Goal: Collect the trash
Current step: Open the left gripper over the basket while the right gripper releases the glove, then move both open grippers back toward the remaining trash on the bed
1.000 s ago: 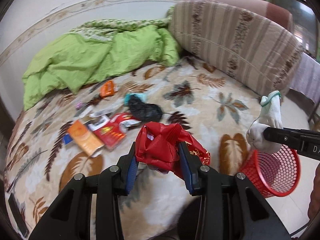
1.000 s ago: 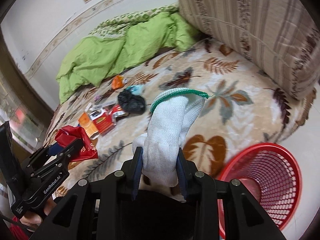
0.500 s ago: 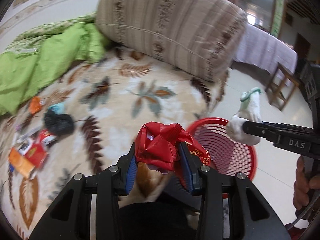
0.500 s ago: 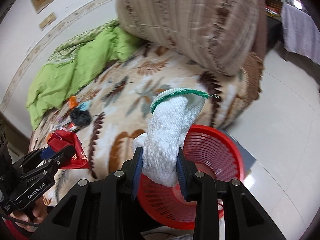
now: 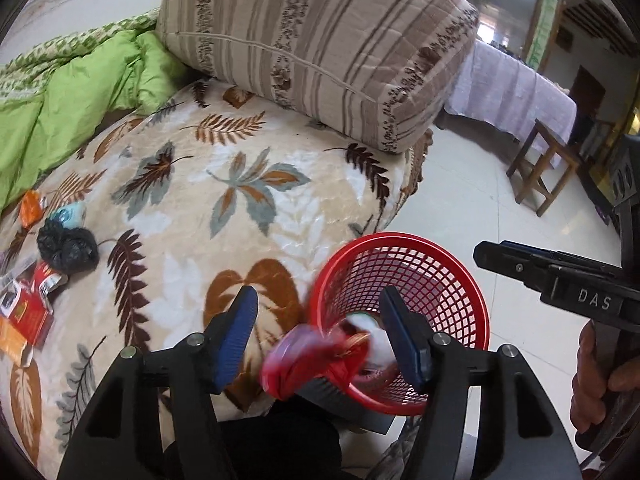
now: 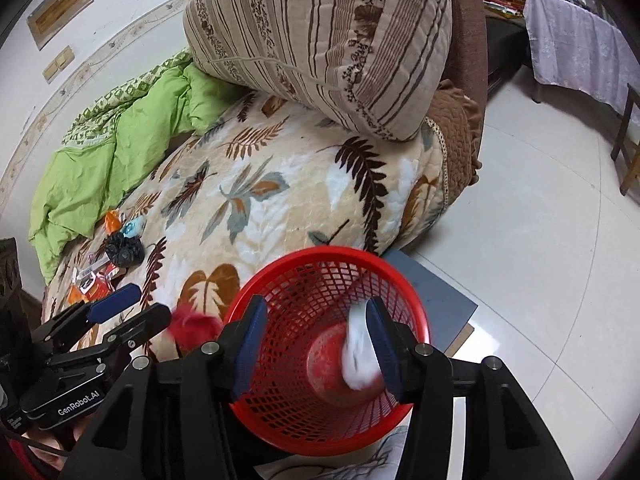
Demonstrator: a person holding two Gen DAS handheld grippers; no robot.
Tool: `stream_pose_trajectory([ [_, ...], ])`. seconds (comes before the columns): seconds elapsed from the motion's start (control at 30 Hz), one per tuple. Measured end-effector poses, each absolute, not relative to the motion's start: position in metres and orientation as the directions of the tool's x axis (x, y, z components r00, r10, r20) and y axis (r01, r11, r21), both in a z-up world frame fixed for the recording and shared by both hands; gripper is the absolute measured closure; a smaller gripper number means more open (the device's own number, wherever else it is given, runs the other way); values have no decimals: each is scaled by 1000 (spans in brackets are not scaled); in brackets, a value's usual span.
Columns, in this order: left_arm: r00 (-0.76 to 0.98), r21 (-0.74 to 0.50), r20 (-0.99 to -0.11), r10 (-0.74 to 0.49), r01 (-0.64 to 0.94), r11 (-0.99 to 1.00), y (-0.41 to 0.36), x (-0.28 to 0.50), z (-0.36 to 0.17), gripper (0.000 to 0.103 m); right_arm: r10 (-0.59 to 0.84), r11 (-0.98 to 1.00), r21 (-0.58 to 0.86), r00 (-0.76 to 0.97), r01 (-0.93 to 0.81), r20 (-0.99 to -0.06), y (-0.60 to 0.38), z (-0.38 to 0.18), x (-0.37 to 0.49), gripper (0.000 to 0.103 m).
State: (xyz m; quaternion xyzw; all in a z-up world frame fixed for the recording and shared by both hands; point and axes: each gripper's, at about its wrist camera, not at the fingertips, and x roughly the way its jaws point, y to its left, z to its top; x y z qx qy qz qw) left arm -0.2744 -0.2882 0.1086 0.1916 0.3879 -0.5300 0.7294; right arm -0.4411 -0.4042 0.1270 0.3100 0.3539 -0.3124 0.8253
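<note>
The red basket (image 6: pixel 332 360) stood on the floor against the corner of the bed (image 5: pixel 240 200). Both grippers hung over it, their jaws just opened and clear of everything. Below the left gripper (image 5: pixel 320 336) a blurred red bag (image 5: pixel 312 364) was at the basket's near rim; inside the basket, by the right gripper (image 6: pixel 316 346), was a blurred white glove (image 6: pixel 358 360). More litter, a black bag (image 5: pixel 68 246) and red packets (image 5: pixel 30 310), lay well beyond the basket on the bed, below the striped cushion (image 5: pixel 320 48) and green quilt (image 6: pixel 112 160).

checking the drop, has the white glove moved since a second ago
Yes. The white glove has left the right gripper, whose jaws have just been opening, and is down inside the red basket.
</note>
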Motion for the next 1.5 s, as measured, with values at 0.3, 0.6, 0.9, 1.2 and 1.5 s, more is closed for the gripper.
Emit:
stream_pose_trajectory([
  [0.3,221,-159,-759,-612,849,504,-238,-233,112,41,-236,667,326,606,669,-760,-391,130,-400,49],
  [0.6,265,-192,-758,-595,782,593,-205,-199,112,41,-185,686,344,611,641,-770,-379,119,-384,49],
  [0.9,344,-164,-734,-586,747,645,-178,-185,123,41,-150,724,347,627,596,-764,-366,122,-366,49],
  [1.2,443,-148,-731,-520,641,753,-112,-154,122,41,-32,829,349,659,438,-751,-326,123,-303,49],
  [1.5,509,-167,-757,-409,454,875,-34,-106,106,41,50,910,309,664,278,-746,-278,123,-225,49],
])
